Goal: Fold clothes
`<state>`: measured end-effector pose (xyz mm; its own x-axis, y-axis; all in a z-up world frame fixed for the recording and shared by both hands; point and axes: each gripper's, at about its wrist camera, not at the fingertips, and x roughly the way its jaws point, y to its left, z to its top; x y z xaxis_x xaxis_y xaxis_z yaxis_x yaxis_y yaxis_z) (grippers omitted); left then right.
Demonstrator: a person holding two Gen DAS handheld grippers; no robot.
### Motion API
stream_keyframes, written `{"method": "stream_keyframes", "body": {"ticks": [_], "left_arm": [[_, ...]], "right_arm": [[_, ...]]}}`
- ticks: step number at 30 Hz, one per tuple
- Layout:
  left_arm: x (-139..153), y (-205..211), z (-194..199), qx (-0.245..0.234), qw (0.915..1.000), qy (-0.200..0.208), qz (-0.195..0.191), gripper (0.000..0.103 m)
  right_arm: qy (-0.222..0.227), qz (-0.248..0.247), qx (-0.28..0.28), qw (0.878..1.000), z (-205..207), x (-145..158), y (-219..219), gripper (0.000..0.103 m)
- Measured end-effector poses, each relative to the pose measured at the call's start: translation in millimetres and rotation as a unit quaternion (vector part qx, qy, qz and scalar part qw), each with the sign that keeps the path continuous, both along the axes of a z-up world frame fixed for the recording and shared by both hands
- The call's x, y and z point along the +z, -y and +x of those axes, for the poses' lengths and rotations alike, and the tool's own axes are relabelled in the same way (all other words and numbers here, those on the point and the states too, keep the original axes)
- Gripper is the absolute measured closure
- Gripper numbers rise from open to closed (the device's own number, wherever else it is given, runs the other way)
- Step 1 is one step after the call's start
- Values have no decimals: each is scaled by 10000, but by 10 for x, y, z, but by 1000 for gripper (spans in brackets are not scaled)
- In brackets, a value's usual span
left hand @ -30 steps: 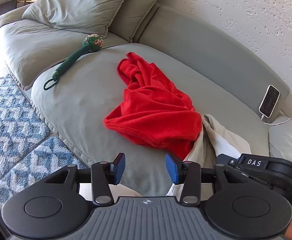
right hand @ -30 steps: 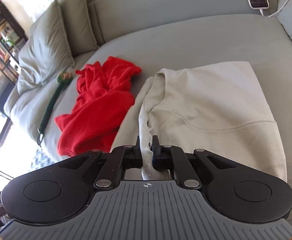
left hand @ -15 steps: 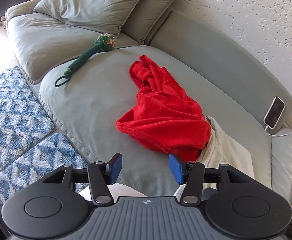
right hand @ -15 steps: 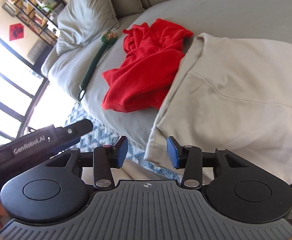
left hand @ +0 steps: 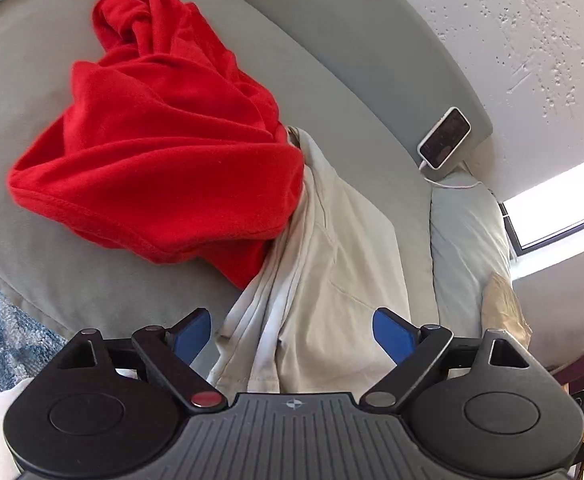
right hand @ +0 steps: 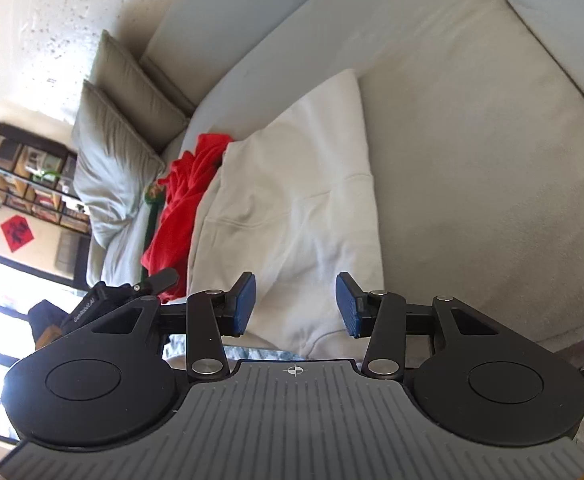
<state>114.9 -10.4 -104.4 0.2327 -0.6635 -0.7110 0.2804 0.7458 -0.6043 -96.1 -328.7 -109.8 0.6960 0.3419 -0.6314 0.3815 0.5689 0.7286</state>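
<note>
Sweatshirt, cream and folded flat, lies on the grey sofa, its near hem hanging at the seat's front edge. Left gripper hovers over that hem with its jaws spread wide, gripping nothing; blue pads flank the cloth's bunched left border. Right gripper likewise stands wide apart and empty above the sweatshirt's near right corner. A crumpled red garment sits at ten o'clock of the sweatshirt, touching and overlapping its edge. A phone leans on the backrest at two o'clock. Cushions stand beyond the red garment.
</note>
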Motion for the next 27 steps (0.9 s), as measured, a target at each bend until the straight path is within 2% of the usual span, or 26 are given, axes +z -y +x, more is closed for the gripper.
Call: {"method": "stream_keyframes", "body": {"ticks": [3,5,7,8,9,11,14,15,16,19,21,23,24,27], "left_arm": [[-76,174,90,-166,9987,80,473,18],[-143,241,139,-287,9985,-34,463,20],[-155,282,169,-419,9982,-75,427,30],[-146,303,175,-525,9977,-90,425,40],[-134,324,179,-638,9970,-104,425,57],[-116,367,181,-836,9955,-153,431,79],[-117,420,165,-939,9941,-112,524,79],[-102,406,157,-873,9949,-100,494,91],[-84,388,148,-795,9958,-89,452,95],[10,309,116,-543,9983,-100,199,96],[64,257,109,-434,9986,-279,-118,97],[112,261,116,-406,9981,-397,-236,96],[113,266,126,-395,9982,-414,-198,96],[85,260,170,-351,9981,-497,-54,96]], "right_arm": [[-24,33,-20,10000,6,-43,30,56],[-61,41,-16,10000,20,-72,43,56],[-88,92,-46,9999,9,-111,70,56],[-99,116,-65,9999,0,-132,87,56],[-113,130,-91,9998,-9,-153,105,56],[-153,147,-148,9997,-28,-195,142,56],[-178,231,-228,9993,-61,-255,194,56],[-172,263,-233,9992,-62,-272,206,56],[-166,295,-238,9991,-64,-290,218,56],[-117,312,-277,9991,-83,-322,255,56],[-58,349,-299,9989,-97,-346,296,56],[45,642,-244,9976,-78,-434,365,51],[103,876,-178,9959,-48,-504,401,45],[388,1434,-202,9887,35,-705,497,47]]}}
